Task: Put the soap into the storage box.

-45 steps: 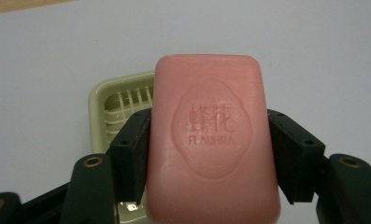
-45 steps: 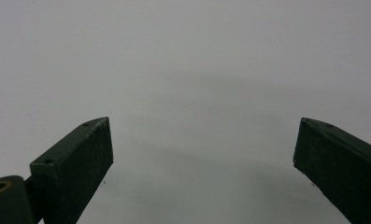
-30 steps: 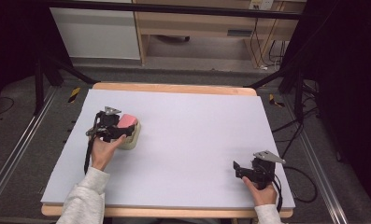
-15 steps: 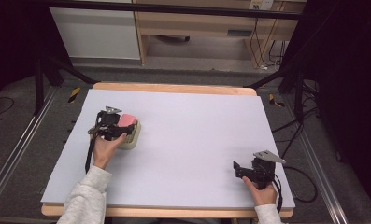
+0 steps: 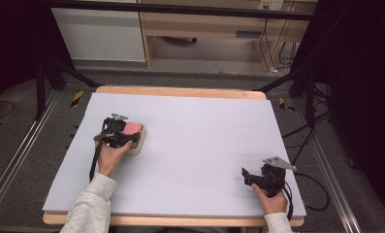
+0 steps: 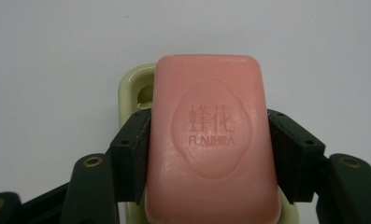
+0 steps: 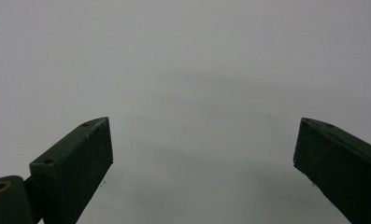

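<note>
Left gripper (image 6: 206,154) pinching a pink soap bar (image 6: 211,140) across its long sides, one black jaw pressed flat against each edge, bar lying lengthwise between them and reaching past the tips toward the far side. Stamped into the top face inside an oval: two Chinese characters over the word "FLAUHRA". Directly under the bar, a pale green soap dish (image 6: 136,86), rim and a rounded corner peeking out at the far left and a sliver at the near right; whether the bar rests in the dish or hangs just above it, cannot tell. In the high view, same left gripper (image 5: 124,137) at the left-middle of the white table (image 5: 204,141), held by the left hand (image 5: 111,156), soap bar (image 5: 133,128) and soap dish (image 5: 137,145) at its tip. Right gripper (image 7: 204,154) spread wide, nothing between the jaws, bare white surface beyond. In the high view, right gripper (image 5: 247,174) low at the near right corner of the table, well apart from the soap, gripped by the right hand (image 5: 270,200).
</note>
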